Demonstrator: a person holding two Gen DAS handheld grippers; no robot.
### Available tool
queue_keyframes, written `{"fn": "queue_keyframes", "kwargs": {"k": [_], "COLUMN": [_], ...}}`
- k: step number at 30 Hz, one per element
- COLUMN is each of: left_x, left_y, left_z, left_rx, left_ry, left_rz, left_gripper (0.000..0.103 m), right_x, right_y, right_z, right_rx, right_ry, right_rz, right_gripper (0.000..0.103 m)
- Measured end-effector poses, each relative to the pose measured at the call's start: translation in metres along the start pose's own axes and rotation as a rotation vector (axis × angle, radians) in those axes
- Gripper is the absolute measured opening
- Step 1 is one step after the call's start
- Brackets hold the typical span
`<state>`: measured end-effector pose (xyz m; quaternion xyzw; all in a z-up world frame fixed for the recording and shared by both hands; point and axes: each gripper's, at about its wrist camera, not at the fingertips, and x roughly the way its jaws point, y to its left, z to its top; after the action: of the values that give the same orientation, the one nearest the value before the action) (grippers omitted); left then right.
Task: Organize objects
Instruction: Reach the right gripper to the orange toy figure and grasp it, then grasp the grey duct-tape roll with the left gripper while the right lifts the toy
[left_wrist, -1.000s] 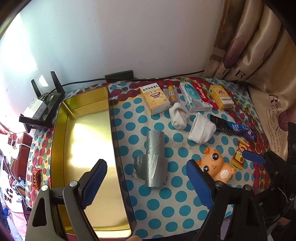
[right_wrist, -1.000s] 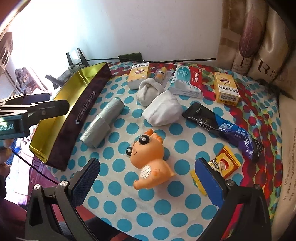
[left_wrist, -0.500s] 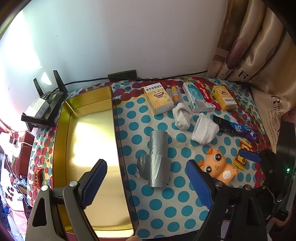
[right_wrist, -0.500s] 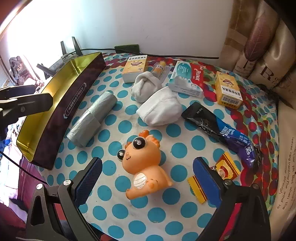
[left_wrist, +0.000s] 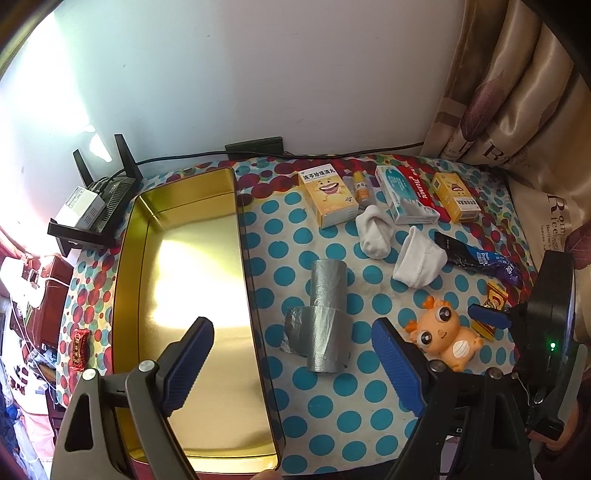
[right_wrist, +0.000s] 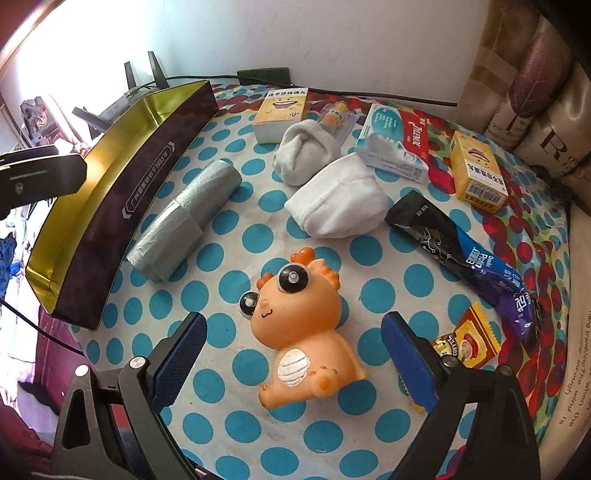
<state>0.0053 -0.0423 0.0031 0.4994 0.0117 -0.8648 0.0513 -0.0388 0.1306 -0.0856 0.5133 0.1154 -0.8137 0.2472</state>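
Jaws wide apart, flanking toy (right_wrist: 295, 332).

— Where's my left wrist camera? — High over the bench (left_wrist: 325, 424), looking down past the gold tray (left_wrist: 192, 266). — My right? — Lower, nearer, facing the orange toy (right_wrist: 303, 332). Both views share that toy (left_wrist: 447, 339).

White wall (left_wrist: 258, 74), beige curtain (left_wrist: 517, 92) at right, glare, perhaps a window, at left.
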Motion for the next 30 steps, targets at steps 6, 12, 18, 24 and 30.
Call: {"fn": "queue_keyframes", "kwargs": {"k": [6,12,18,24,30], "left_x": [-0.001,0.001,0.005,0.011,0.023], "left_y": [0.001,0.003,0.0,-0.002,-0.009], "left_z": [0.0,-0.002,-0.003,-0.004,-0.002], "left_rx": [-0.001,-0.002,0.005,0.011,0.026], "left_ry": [0.0,0.008,0.019,0.031,0.055], "left_rz": [0.001,0.004,0.005,0.007,0.002], "left_gripper": [0.089,0.089,0.089,0.089,0.089], "right_x": [0.006,0.015,0.014,0.011,0.004], "right_y": [-0.001,-0.002,-0.001,-0.003,-0.011], "right_z": [-0.002,-0.004,-0.006,-0.008,-0.008], "right_rx": [0.0,0.0,-0.015,-0.024,0.032], "right_ry": [0.019,0.054,0.042,0.034,0.009], "right_rz": [0.001,0.001,-0.031,-0.021,0.005], "right_gripper": [0.093,0.067,0.057,0.053,0.05]}}
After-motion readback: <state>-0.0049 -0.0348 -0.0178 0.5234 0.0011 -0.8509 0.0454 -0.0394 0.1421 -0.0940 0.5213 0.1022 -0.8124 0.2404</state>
